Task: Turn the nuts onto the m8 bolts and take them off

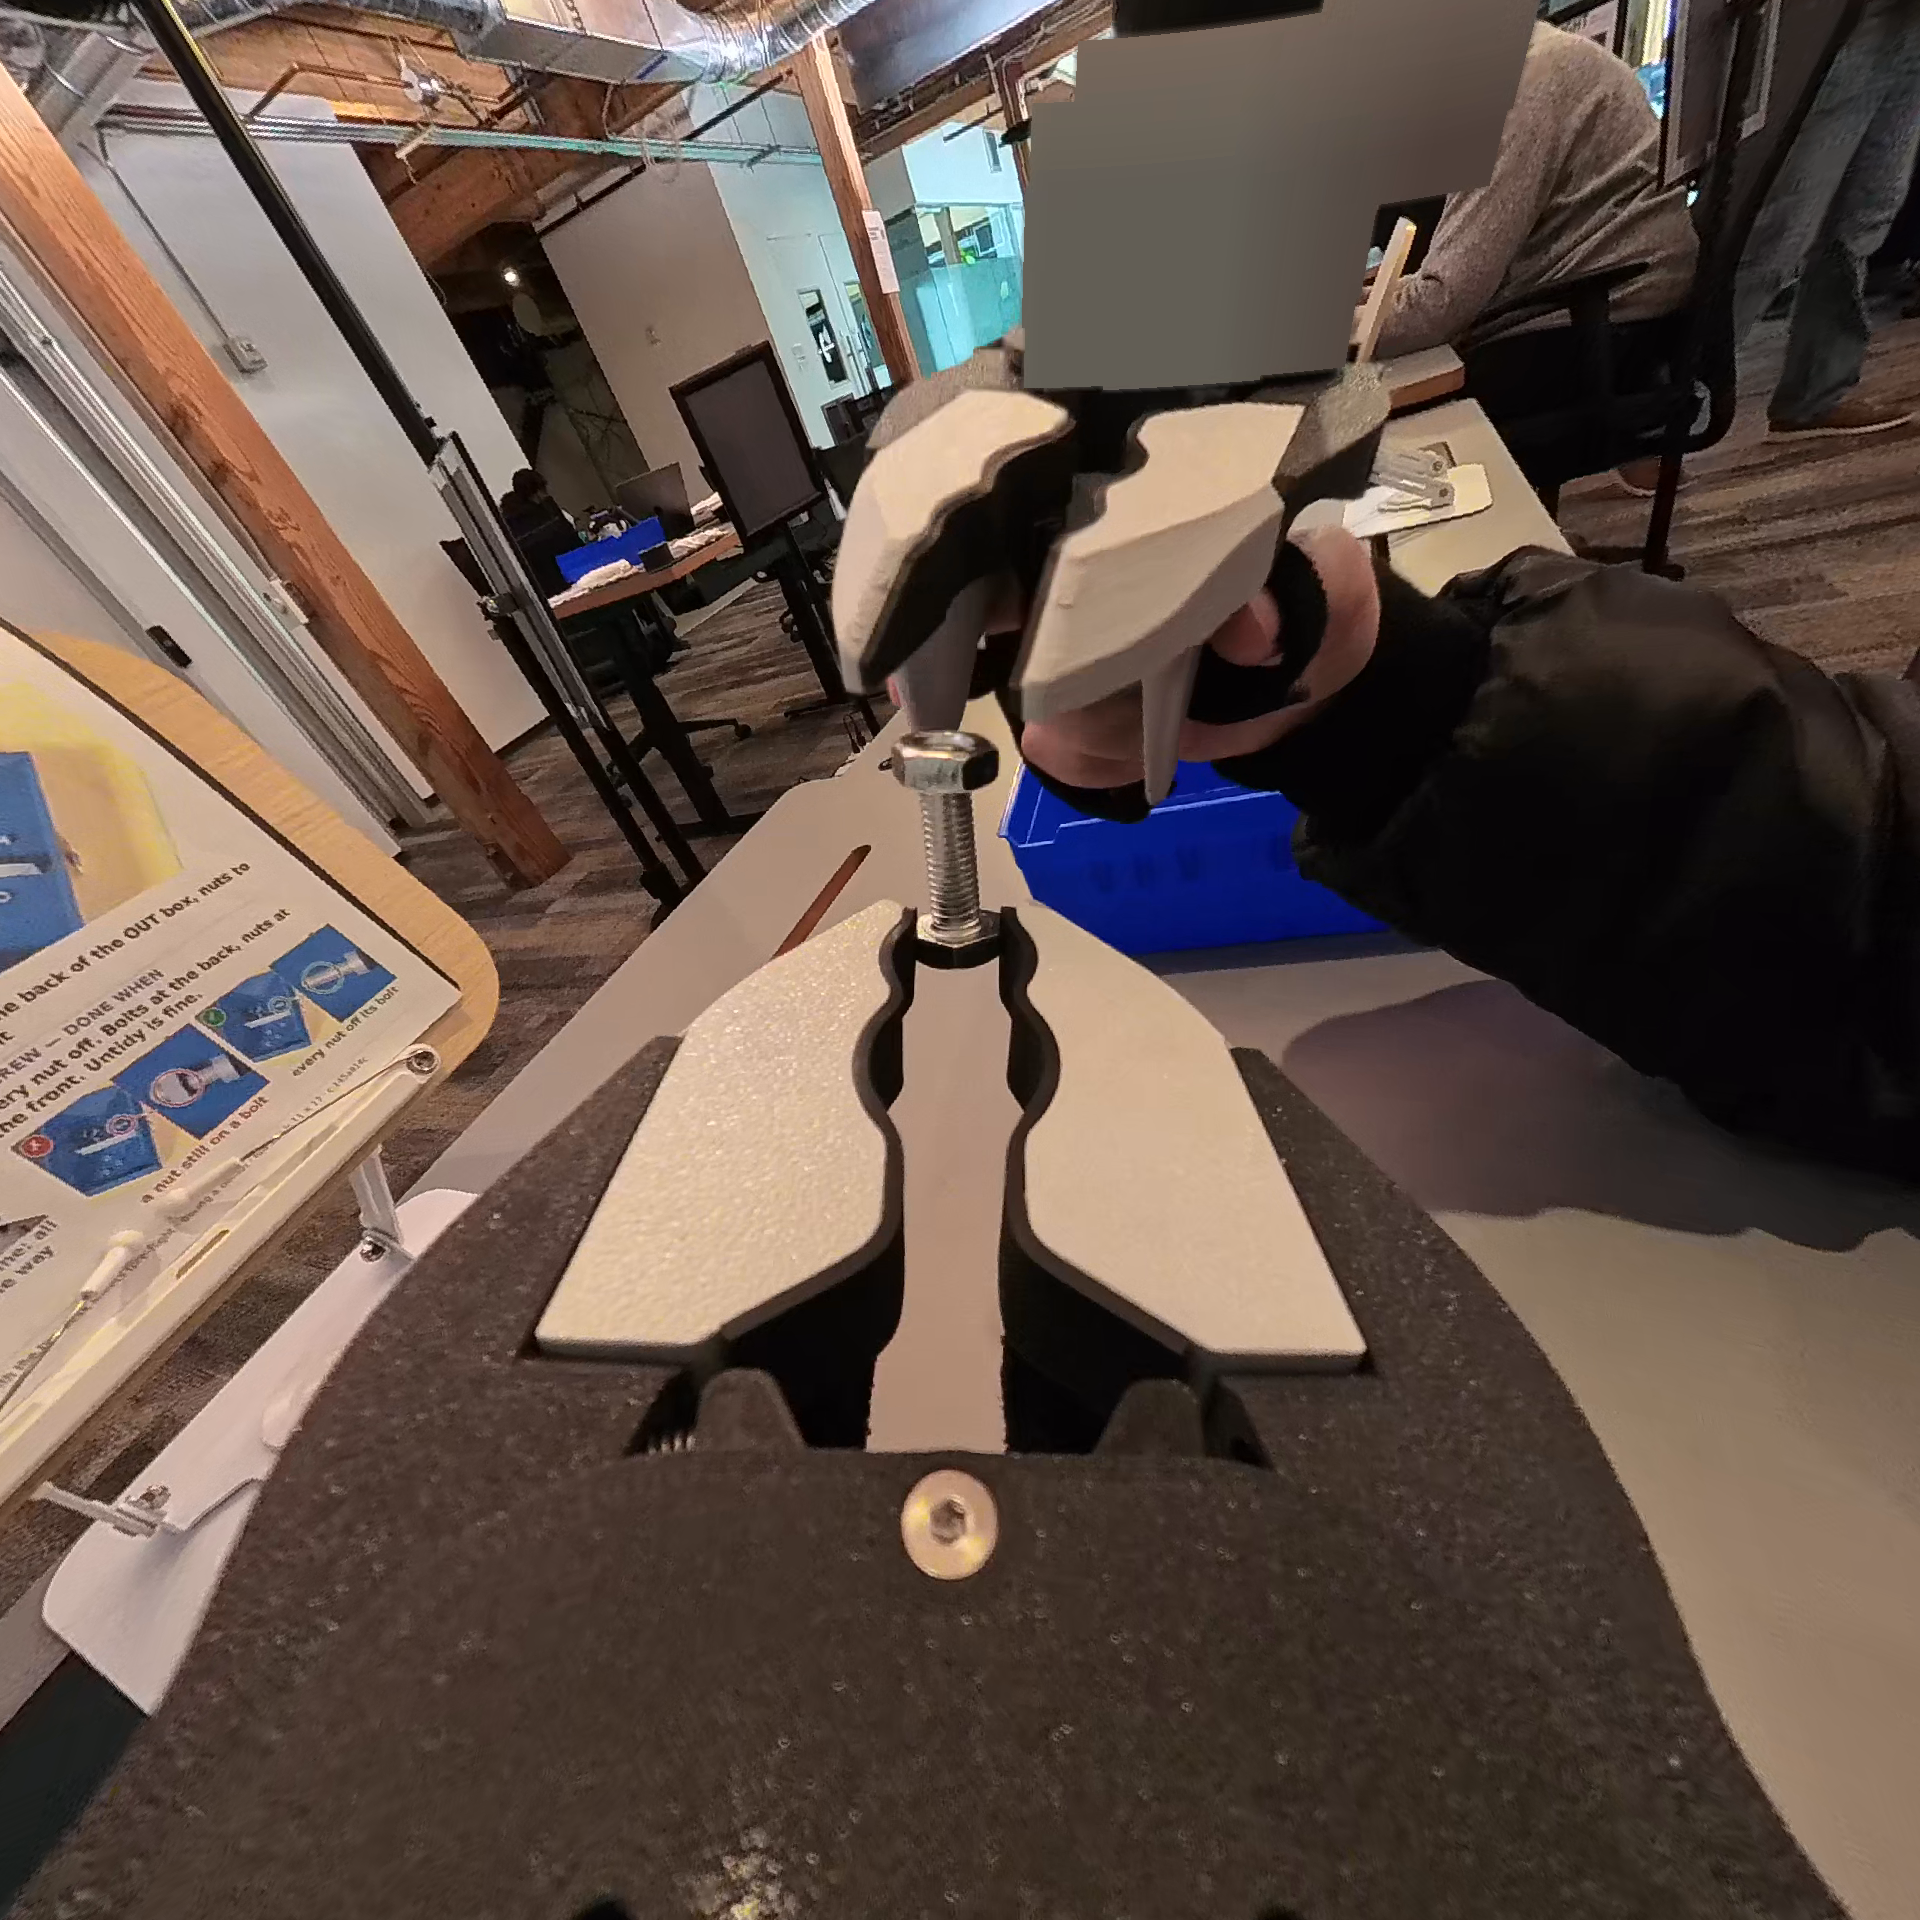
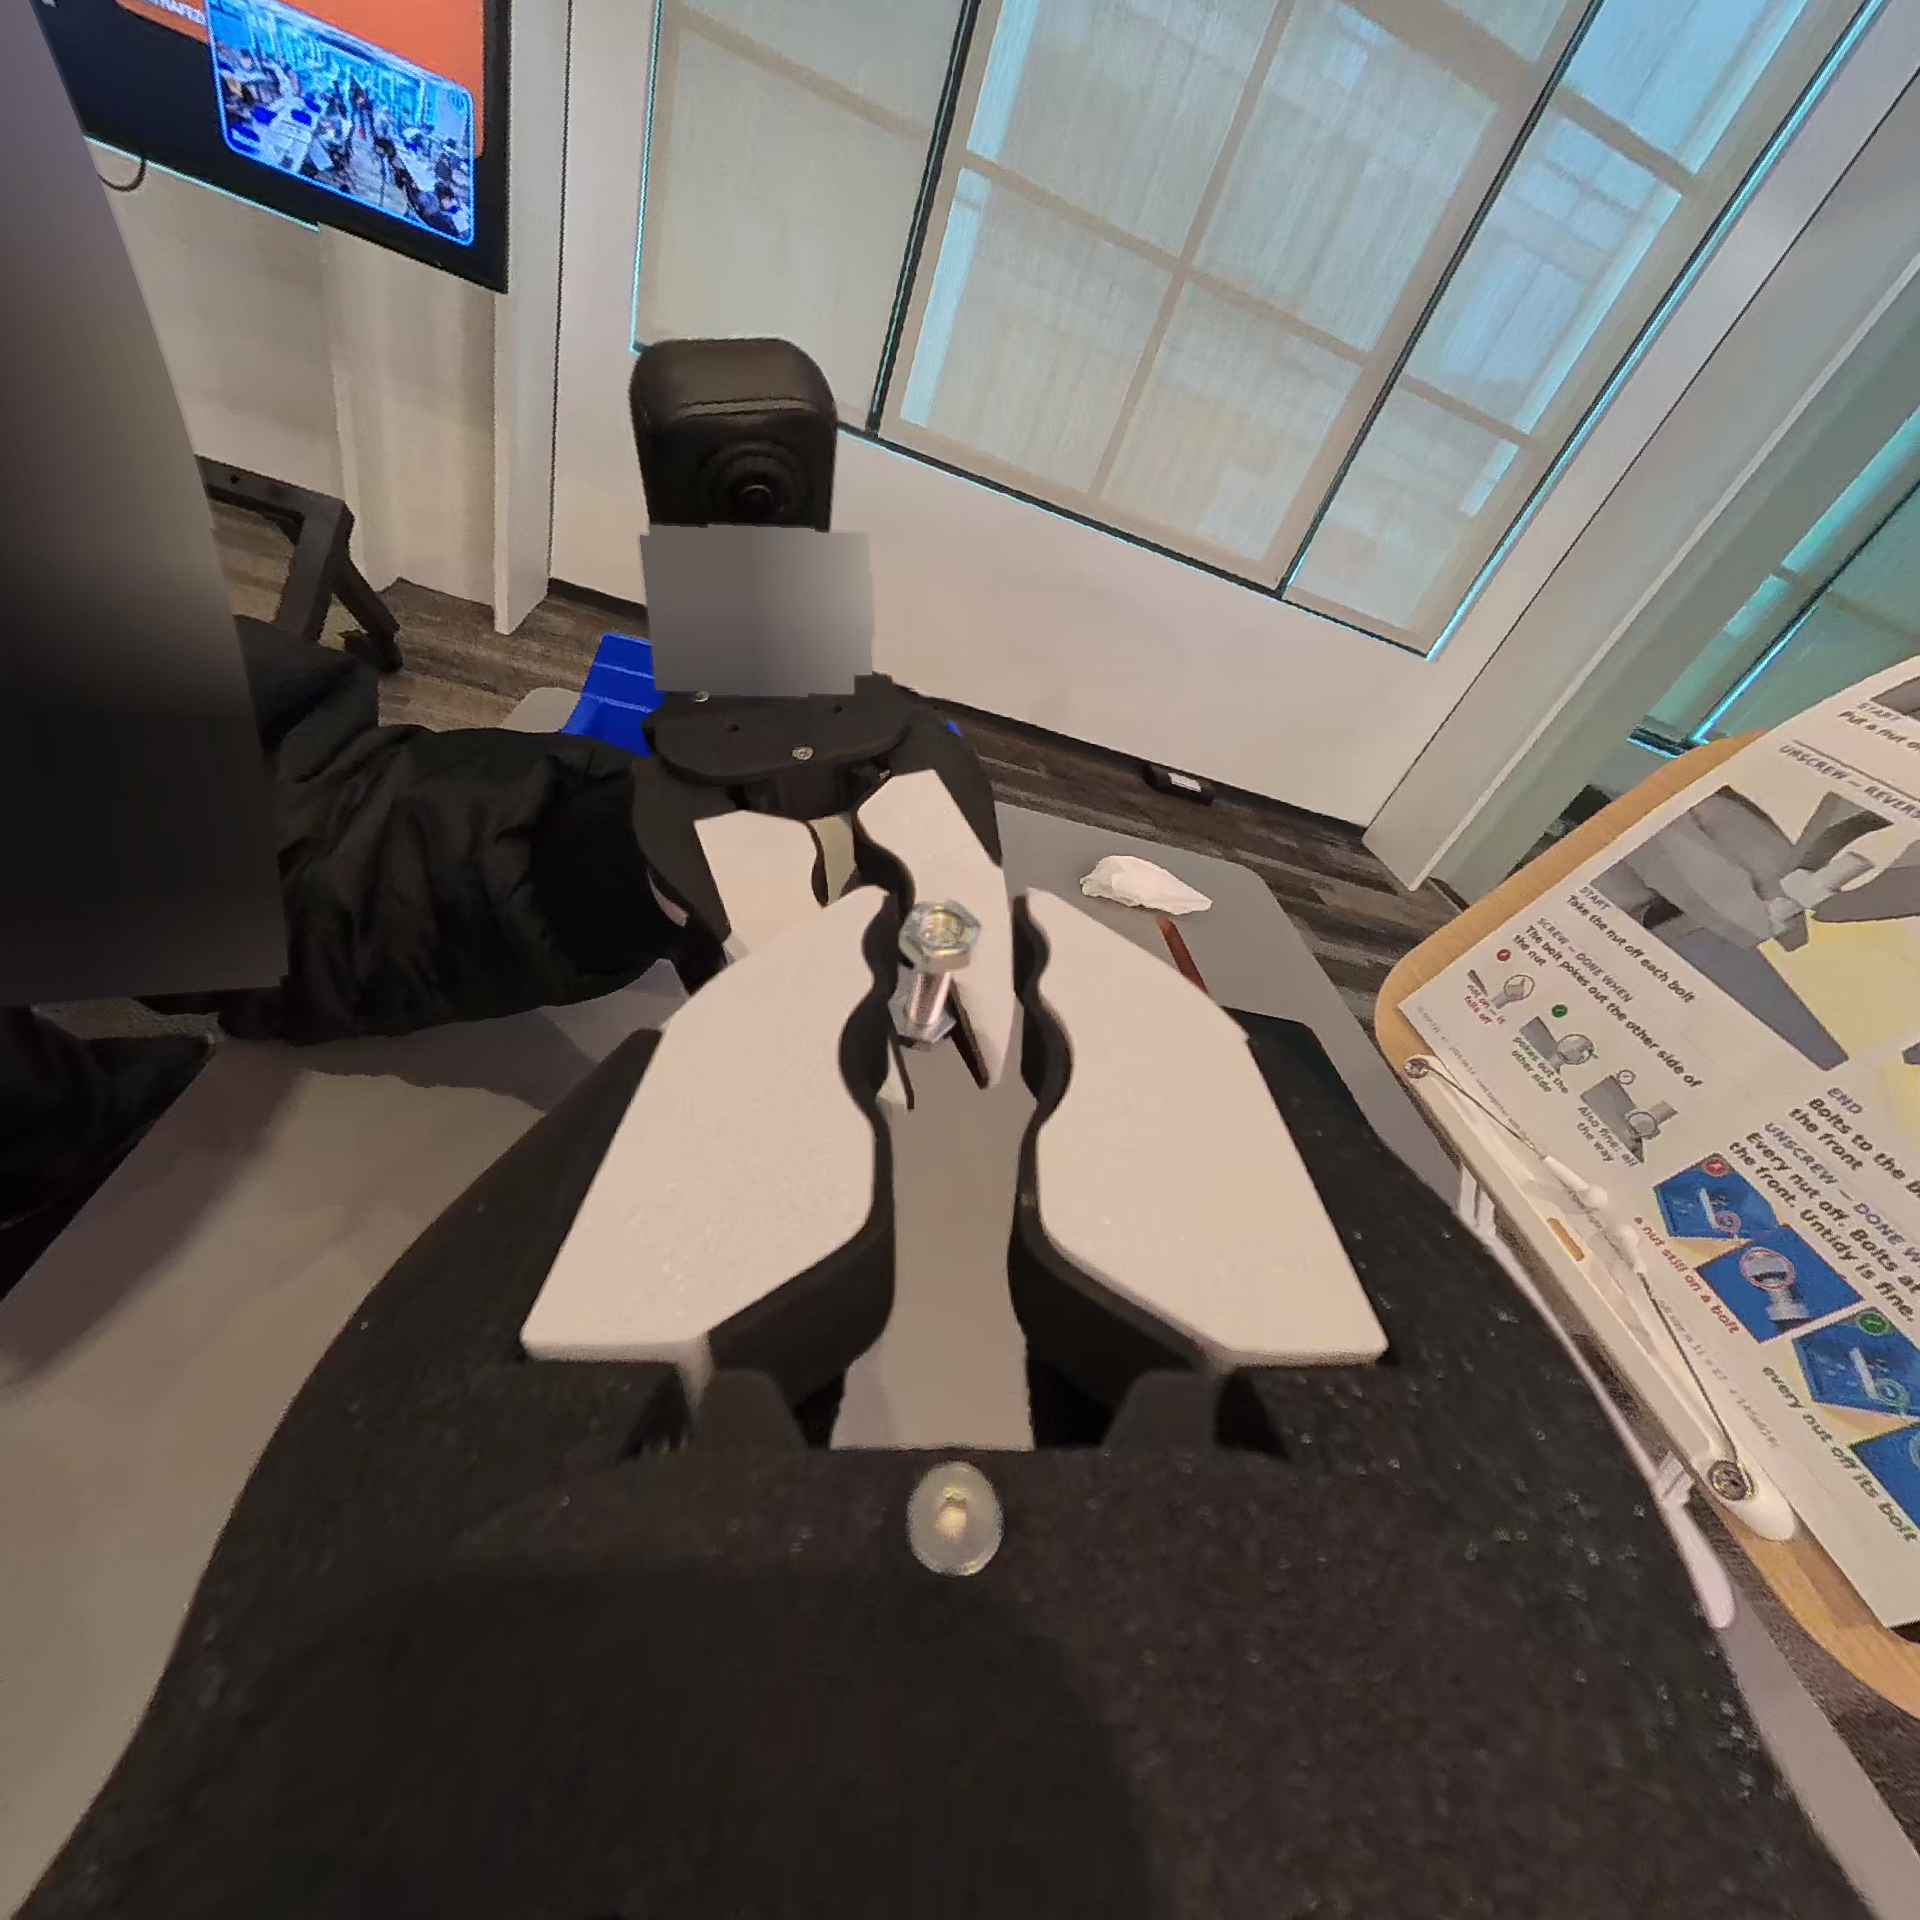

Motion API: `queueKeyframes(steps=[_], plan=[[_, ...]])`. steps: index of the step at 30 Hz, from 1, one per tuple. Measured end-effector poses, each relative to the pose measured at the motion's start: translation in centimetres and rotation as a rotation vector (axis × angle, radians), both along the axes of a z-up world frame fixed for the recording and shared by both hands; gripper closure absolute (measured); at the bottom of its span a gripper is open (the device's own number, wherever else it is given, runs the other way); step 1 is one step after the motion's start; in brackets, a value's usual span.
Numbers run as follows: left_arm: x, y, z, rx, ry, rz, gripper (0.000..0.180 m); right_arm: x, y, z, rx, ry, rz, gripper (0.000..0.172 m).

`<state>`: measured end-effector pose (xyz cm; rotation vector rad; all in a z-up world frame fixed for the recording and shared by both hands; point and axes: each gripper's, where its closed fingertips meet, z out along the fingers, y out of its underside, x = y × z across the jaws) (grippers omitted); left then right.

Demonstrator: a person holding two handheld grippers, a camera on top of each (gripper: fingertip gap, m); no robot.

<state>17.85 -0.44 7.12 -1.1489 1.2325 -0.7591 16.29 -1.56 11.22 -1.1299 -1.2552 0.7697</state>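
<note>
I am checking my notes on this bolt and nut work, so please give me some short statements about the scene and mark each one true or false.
1. The left gripper clamps the bolt by its head, shank pointing up. True.
2. The nut sits low on the thread, against the bolt head. False: it sits at the top end of the shank.
3. The right gripper is closed on the nut. False: its fingers stand apart above it, neither pad pressing it.
4. A blue bin stands on the table behind the bolt. True.
5. A crumpled white wad lies on the table. True.
</note>
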Motion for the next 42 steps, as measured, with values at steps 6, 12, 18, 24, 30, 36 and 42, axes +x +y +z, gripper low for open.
queueKeyframes(steps=[6,12,18,24,30,36,42], plan=[[-0.3,0.3,0.2,0.001,-0.006,0.020,0.165,-0.6,0.0,-1.0,0.003,-0.050,0.007,0.147],[-1.1,1.0,0.7,-0.021,-0.033,0.036,0.165,-0.5,-0.2,-0.9,0.022,-0.062,0.000,0.153],[-0.5,0.6,0.3,-0.003,-0.006,0.032,0.165,-1.0,0.2,-0.7,0.043,-0.049,-0.030,0.143],[-1.0,1.0,0.6,-0.029,-0.030,0.034,0.165,-0.5,-0.2,-0.4,0.033,-0.042,-0.011,0.157],[-0.6,0.7,0.4,-0.012,-0.012,0.032,0.165,-1.0,0.1,-0.7,0.039,-0.049,-0.027,0.143],[-1.1,1.0,0.7,-0.031,-0.031,0.037,0.165,-0.6,-0.1,-0.4,0.031,-0.035,-0.016,0.155],[-0.7,0.8,0.2,-0.008,0.001,0.041,0.165,-1.1,0.1,-0.9,0.049,-0.059,-0.027,0.140]])
